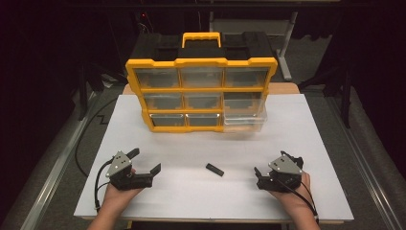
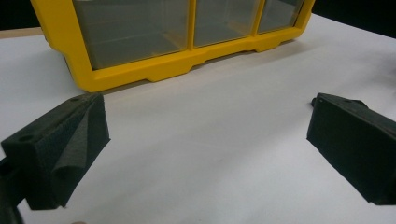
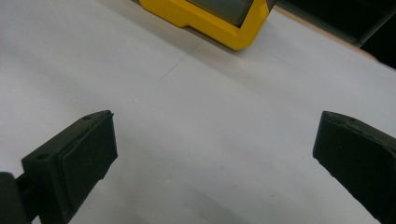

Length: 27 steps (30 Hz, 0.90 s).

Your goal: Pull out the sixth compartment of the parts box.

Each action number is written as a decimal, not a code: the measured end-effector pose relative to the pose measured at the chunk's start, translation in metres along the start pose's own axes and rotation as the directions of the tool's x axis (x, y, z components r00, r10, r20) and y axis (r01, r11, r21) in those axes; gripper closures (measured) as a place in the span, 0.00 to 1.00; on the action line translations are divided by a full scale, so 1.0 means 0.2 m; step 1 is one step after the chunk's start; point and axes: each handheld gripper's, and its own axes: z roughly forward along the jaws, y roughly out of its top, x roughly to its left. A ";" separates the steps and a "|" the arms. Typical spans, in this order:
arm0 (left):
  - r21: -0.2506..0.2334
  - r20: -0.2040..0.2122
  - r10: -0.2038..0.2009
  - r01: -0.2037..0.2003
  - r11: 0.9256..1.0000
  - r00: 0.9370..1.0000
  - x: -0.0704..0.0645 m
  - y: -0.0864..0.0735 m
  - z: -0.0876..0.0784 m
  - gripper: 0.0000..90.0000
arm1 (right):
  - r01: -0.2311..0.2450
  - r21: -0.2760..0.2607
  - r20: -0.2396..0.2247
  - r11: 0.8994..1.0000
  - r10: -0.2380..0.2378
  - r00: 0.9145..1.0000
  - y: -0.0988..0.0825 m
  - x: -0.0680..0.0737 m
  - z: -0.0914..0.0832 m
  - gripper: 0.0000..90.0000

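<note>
Currently I see a white surface (image 1: pixel 311 143) from above, with my two hand-held grippers low in the frame. My left gripper (image 1: pixel 143 168) sits at the lower left, its jaws spread wide apart and holding nothing. My right gripper (image 1: pixel 259 178) sits at the lower right, jaws likewise apart and empty. Between them, just right of the frame's centre and a little above the grippers' level, a small black block (image 1: pixel 215 169) lies flat on the surface, touching neither gripper.

In the upper middle of the frame stands a yellow drawer organizer (image 1: pixel 201 93) with clear drawers in three rows and a yellow handle on top. Its lower right drawer (image 1: pixel 245 120) juts out toward me, past the yellow frame.

From the left gripper view, the two black jaws stand far apart at the frame's lower edges, bare white surface between them, and the organizer's yellow base fills the upper left. From the right gripper view, the jaws are equally wide, with a yellow corner of the organizer at the top centre.
</note>
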 end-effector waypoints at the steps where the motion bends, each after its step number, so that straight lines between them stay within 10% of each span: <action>1: -0.004 -0.001 -0.003 0.003 1.000 1.000 0.00 0.00 0.00 0.00 | -0.020 -0.003 -0.011 1.000 0.020 1.000 0.00 -0.01 0.00 0.00; 14: -0.013 0.009 -0.029 0.029 0.999 1.000 0.00 0.01 -0.01 0.00 | -0.263 -0.103 -0.159 0.959 0.245 0.956 -0.08 -0.08 -0.08 0.00; 19: -0.025 0.015 -0.051 0.052 0.998 0.999 0.01 0.02 -0.02 0.00 | -0.353 -0.132 -0.244 0.926 0.315 0.917 -0.08 -0.07 -0.08 0.00; 27: -0.007 0.005 -0.019 0.019 1.000 1.000 0.00 0.01 -0.02 0.00 | -0.287 -0.161 -0.180 0.944 0.258 0.949 -0.04 -0.06 -0.07 0.00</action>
